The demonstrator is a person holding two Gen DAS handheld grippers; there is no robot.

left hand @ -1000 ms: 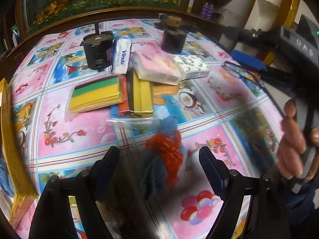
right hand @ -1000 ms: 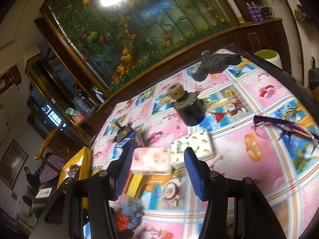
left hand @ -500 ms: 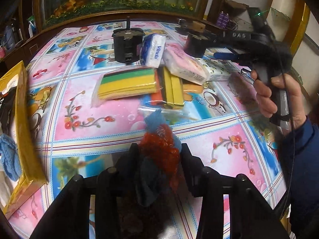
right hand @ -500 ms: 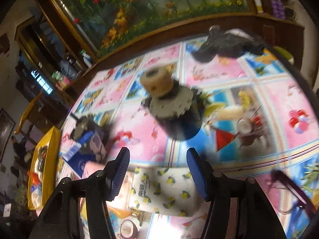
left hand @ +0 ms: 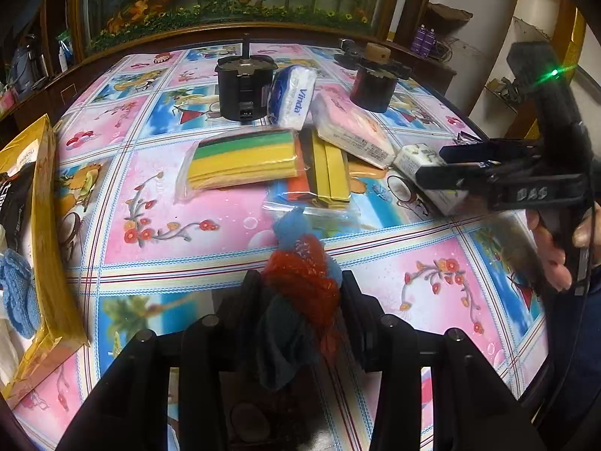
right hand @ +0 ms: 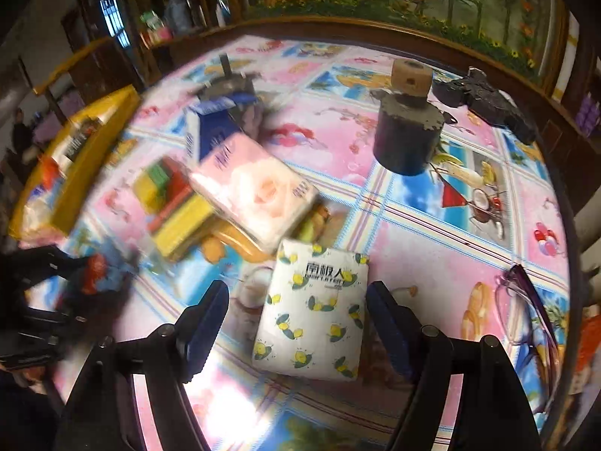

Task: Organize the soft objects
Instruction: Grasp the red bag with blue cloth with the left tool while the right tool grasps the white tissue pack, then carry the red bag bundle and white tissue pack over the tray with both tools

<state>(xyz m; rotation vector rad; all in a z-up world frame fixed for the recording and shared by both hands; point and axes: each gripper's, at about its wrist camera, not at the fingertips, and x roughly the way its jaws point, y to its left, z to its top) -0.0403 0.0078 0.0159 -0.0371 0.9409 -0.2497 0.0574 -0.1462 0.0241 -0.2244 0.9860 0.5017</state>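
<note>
My left gripper [left hand: 298,289] is shut on a bagged bundle of red and blue cloth [left hand: 300,278], low over the table's front. My right gripper [right hand: 300,300] is open, its jaws on either side of a white tissue pack with lemon print [right hand: 313,310] that lies on the table; the pack also shows in the left wrist view [left hand: 424,165]. Behind lie a pink tissue pack [right hand: 255,191], a blue Vinda tissue pack [left hand: 293,96], and bagged yellow-green sponges [left hand: 240,159] beside a second sponge bag [left hand: 323,173].
A yellow box [left hand: 45,225] with a blue knit item [left hand: 15,293] stands at the left edge. Two black motor-like parts [left hand: 244,86] [right hand: 407,127] stand at the back. Purple glasses [right hand: 526,308] lie at the right. A black tool [right hand: 488,101] lies at the far edge.
My left gripper has closed on the cloth bundle. My right gripper has swung down and left until its open jaws flank the lemon-print tissue pack.
</note>
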